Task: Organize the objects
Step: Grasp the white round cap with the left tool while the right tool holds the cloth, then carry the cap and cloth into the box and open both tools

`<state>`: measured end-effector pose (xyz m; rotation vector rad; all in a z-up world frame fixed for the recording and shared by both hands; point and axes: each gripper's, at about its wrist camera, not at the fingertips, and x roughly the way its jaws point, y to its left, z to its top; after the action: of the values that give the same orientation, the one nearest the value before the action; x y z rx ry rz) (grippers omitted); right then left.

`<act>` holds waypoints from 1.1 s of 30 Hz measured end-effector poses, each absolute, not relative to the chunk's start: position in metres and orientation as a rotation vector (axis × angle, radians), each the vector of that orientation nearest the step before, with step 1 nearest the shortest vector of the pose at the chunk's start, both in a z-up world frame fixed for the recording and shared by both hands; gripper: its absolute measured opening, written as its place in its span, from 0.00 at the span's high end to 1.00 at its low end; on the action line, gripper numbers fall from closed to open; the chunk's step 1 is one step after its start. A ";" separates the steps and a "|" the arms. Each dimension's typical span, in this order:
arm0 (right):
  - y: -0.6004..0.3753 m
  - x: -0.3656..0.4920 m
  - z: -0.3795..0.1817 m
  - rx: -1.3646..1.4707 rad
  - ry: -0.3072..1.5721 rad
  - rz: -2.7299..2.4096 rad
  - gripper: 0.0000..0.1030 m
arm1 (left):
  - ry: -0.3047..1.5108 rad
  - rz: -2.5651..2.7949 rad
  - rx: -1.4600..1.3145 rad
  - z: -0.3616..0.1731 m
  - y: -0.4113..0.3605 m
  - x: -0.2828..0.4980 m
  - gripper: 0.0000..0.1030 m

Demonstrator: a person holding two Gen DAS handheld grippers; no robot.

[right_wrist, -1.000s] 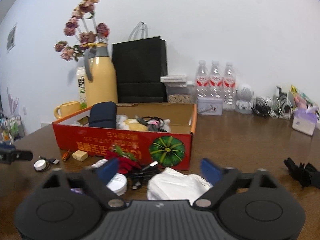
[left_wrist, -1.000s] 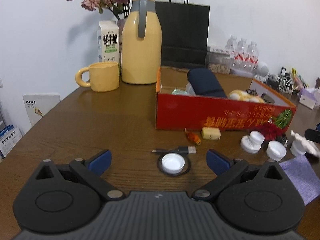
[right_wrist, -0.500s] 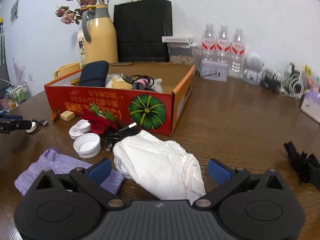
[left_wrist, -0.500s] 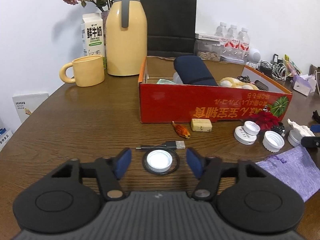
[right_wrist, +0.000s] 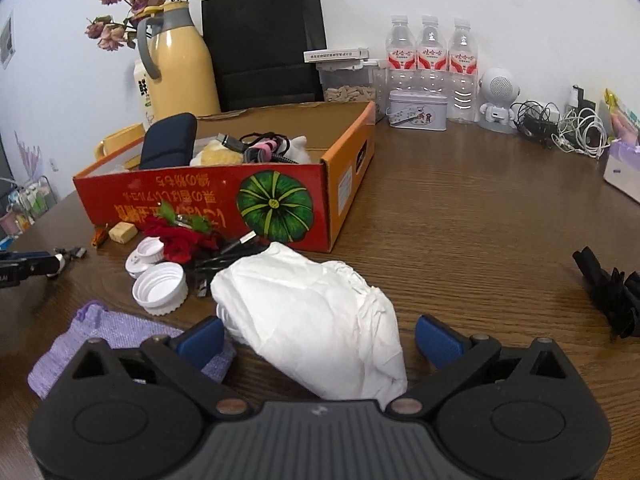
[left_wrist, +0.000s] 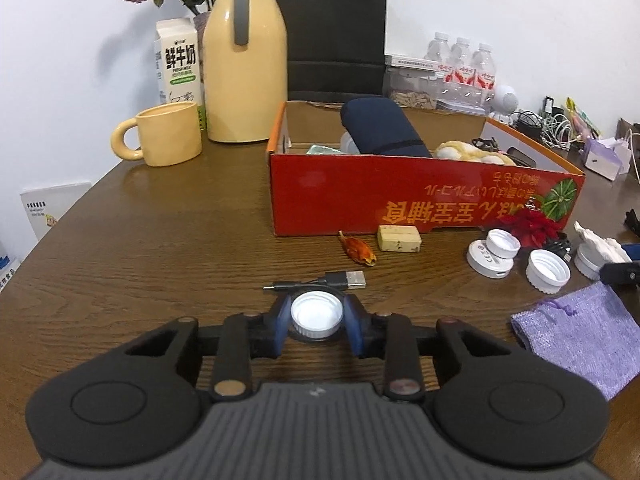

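A white bottle cap (left_wrist: 317, 313) lies inside a black cable loop on the wooden table (left_wrist: 160, 248). My left gripper (left_wrist: 318, 317) has its jaws closing, and both blue pads touch the cap's sides. In the right wrist view a crumpled white plastic bag (right_wrist: 316, 312) lies between the fingers of my right gripper (right_wrist: 318, 340). Its jaws stand wide and are closing, and the pads are clear of the bag. The red cardboard box (left_wrist: 420, 200) holds a navy pouch (left_wrist: 380, 128), a plush toy and cables.
Loose in front of the box: a dried orange bit (left_wrist: 357, 249), a tan block (left_wrist: 399, 237), a USB cable (left_wrist: 340, 280), white caps (left_wrist: 546, 266), a red flower (right_wrist: 176, 240), a purple pouch (left_wrist: 580, 336). Behind stand a yellow mug (left_wrist: 168, 134), thermos (left_wrist: 244, 52), milk carton, black bag and bottles (right_wrist: 430, 64).
The left jaws have closed from wide open onto the white cap. The right gripper has tipped down and moved in, so the white bag now lies between its fingers.
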<state>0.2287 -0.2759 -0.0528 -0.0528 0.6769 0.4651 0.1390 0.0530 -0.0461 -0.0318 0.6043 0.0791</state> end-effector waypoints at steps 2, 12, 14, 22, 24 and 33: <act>-0.277 0.225 -0.051 -0.045 0.662 0.461 0.27 | 0.577 0.078 -0.031 -0.043 0.053 0.135 0.71; -0.276 0.205 -0.043 -0.057 0.582 0.435 0.37 | 0.531 0.070 -0.037 -0.032 0.049 0.125 0.71; -0.277 0.202 -0.043 -0.060 0.568 0.430 0.37 | 0.519 0.064 -0.036 -0.028 0.047 0.123 0.71; -0.271 0.190 -0.035 -0.066 0.508 0.438 0.56 | 0.470 0.040 -0.029 -0.013 0.041 0.121 0.71; -0.269 0.189 -0.032 -0.063 0.498 0.444 0.60 | 0.465 0.033 -0.028 -0.011 0.039 0.122 0.71; -0.272 0.213 -0.035 -0.113 0.537 0.412 0.02 | 0.468 0.020 -0.029 -0.011 0.038 0.121 0.71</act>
<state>0.2126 -0.2724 -0.0351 -0.1130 0.5365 0.4123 0.1213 0.0382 -0.0114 -0.0286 0.4683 0.0197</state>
